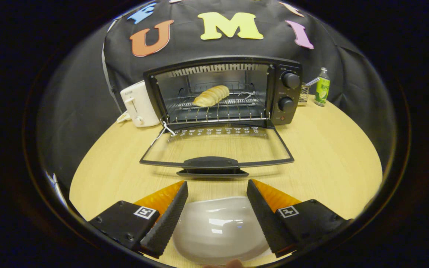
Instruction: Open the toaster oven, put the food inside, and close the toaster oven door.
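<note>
Now the toaster oven (223, 93) stands at the far side of the wooden worktop (330, 149), against the black cloth wall, with its glass door (216, 147) dropped fully open and lying flat toward the near side. The door's dark handle (212, 163) is at its near edge, just beyond the fingertips. Inside, a long pale bread roll (211, 95) lies at an angle on the wire rack (218, 109), roughly in the middle of the chamber. Two round knobs (288, 92) sit one above the other on the oven's right panel.

Low and near, the hand-held gripper (217, 188) has its fingers spread wide apart, pinching nothing. Between and beneath them rests a white plate (220, 230), bare on top; I cannot tell whether the fingers touch it.

Left of the oven, just beside it, stands a white toaster (138, 104). Right of the oven there is a small wire basket (304, 93), and farther right a green bottle (322, 87) stands upright near the worktop's far edge.
</note>
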Action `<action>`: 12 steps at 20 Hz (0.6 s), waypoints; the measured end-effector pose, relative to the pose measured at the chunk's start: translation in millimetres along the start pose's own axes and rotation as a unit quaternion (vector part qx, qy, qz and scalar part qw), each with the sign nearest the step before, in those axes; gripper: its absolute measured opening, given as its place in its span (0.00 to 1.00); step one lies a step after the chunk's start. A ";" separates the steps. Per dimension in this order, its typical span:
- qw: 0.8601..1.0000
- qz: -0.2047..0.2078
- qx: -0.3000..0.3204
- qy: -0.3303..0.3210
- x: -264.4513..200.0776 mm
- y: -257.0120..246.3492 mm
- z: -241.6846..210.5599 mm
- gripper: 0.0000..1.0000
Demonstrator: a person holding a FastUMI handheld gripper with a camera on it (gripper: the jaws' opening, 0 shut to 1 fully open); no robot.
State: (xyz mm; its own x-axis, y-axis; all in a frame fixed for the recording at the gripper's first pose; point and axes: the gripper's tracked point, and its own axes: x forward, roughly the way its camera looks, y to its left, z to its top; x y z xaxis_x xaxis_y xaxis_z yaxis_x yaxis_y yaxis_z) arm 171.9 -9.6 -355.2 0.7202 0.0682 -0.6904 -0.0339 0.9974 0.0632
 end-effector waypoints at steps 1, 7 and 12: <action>1.000 -0.003 -0.003 0.010 4.6 0.3 -1.5 1.00; 0.999 -0.032 -0.013 0.035 16.0 0.4 0.0 1.00; 0.999 -0.044 -0.021 -0.010 -1.4 4.6 16.2 1.00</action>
State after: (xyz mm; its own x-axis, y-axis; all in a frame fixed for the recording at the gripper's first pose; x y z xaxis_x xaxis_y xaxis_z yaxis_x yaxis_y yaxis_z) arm 182.0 -5.4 -342.3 0.7351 -0.0199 -0.6777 0.0013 0.9996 -0.0279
